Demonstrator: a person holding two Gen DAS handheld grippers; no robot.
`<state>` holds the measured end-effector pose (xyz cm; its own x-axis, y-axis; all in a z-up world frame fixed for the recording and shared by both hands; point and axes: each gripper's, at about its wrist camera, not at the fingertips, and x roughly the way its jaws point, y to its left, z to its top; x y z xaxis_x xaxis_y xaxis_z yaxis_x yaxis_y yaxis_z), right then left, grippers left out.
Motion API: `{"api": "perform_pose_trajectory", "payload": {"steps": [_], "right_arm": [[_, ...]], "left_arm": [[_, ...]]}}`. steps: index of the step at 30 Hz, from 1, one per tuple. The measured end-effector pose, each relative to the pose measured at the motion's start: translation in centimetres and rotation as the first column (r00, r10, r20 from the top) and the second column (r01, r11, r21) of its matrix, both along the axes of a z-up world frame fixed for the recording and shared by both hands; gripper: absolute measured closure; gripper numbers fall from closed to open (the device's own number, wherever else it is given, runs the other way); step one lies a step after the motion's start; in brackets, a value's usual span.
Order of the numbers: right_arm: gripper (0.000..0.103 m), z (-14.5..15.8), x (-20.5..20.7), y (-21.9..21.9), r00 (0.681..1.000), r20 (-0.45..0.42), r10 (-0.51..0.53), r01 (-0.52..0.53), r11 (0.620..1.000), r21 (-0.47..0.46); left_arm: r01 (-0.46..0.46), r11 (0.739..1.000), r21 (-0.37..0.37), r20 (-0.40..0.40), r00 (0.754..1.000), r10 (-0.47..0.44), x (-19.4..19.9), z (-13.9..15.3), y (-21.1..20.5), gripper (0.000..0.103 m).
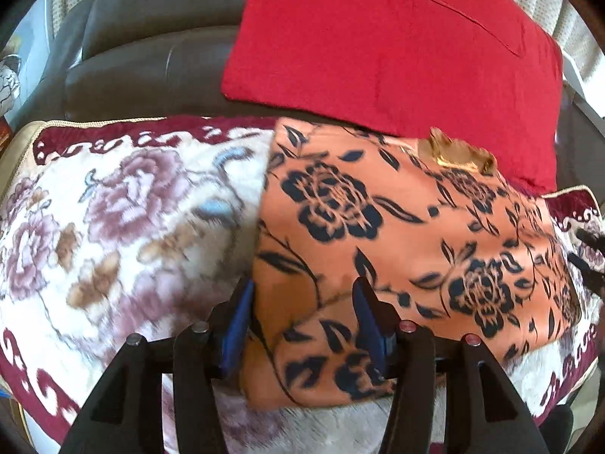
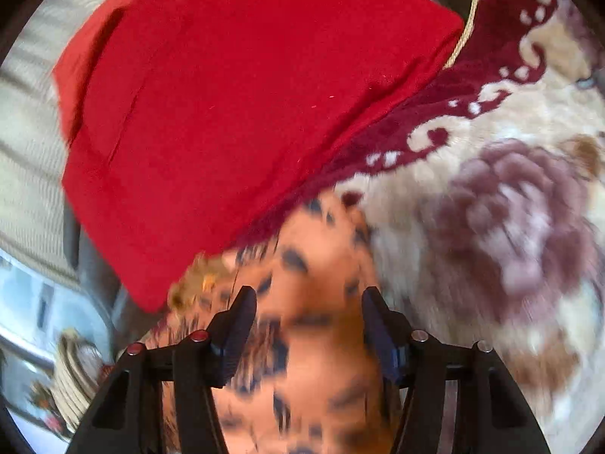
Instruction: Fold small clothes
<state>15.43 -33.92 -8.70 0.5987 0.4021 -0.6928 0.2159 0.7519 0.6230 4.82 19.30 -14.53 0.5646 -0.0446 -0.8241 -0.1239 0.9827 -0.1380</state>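
An orange garment (image 1: 397,234) with a black flower print lies folded flat on a floral blanket (image 1: 132,208). A gold trim piece (image 1: 457,155) shows at its far edge. My left gripper (image 1: 302,295) hovers over the garment's near left corner, its blue pads (image 1: 240,314) wide apart and touching no cloth. At the right edge of the left wrist view, the dark tips of my right gripper (image 1: 590,261) show beside the garment's right end. In the right wrist view the right gripper (image 2: 308,299) stands open over the blurred orange garment (image 2: 314,340).
A red cushion (image 1: 397,38) (image 2: 245,94) leans just behind the garment, on a dark leather sofa (image 1: 151,38). The blanket (image 2: 510,208) with its maroon border spreads to the left of the garment. A cream knitted cover (image 2: 26,151) lies beyond the cushion.
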Motion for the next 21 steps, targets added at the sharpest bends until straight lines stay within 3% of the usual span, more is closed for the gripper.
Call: {"api": "perform_pose_trajectory", "payload": {"steps": [4,7,10,16,21], "right_arm": [[0.037,0.5,-7.4,3.1,0.997,0.032,0.066,-0.069,0.993,0.097],[0.036,-0.8,-12.6,5.3,0.998,0.019,0.068,-0.07,0.979,0.19],[0.036,-2.9,-15.4,6.6,0.998,-0.029,0.054,-0.046,0.97,0.239],[0.036,-4.3,-14.1,4.2,0.993,-0.045,-0.11,0.118,0.959,0.258],[0.036,-4.4,-12.8,3.0,0.986,-0.041,-0.164,0.169,0.952,0.254]], "left_arm": [[-0.005,1.0,0.026,0.02,1.0,0.005,-1.4,0.7,-1.4,0.048],[-0.012,0.998,0.057,0.027,1.0,0.01,-2.3,1.2,-2.3,0.046],[-0.022,0.997,0.069,0.029,0.999,0.02,-3.1,1.6,-2.9,0.044],[-0.039,0.996,0.08,0.032,0.999,0.036,-3.8,2.4,-3.4,0.043],[-0.038,0.994,0.098,0.03,0.999,0.036,-3.8,2.7,-4.2,0.043]]}}
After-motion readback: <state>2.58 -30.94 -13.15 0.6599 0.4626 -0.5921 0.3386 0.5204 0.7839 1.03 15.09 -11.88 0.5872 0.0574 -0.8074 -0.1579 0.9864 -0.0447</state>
